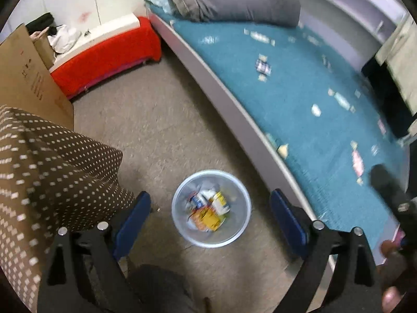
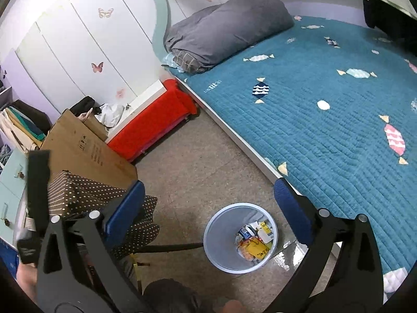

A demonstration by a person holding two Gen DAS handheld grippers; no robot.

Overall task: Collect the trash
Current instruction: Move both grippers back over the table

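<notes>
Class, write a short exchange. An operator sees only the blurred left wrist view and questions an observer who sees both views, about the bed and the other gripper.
Operator: My picture is smeared. Are those pale bits on the bed loose wrappers to collect?
Observer: The right wrist view is sharp. They look like candy shapes printed on the teal quilt, lying flat with its stitching.
Operator: I only see a dark blur at my right edge. Is the right gripper carrying anything?
Observer: No. The right gripper is open, with nothing between its blue fingers.
</notes>
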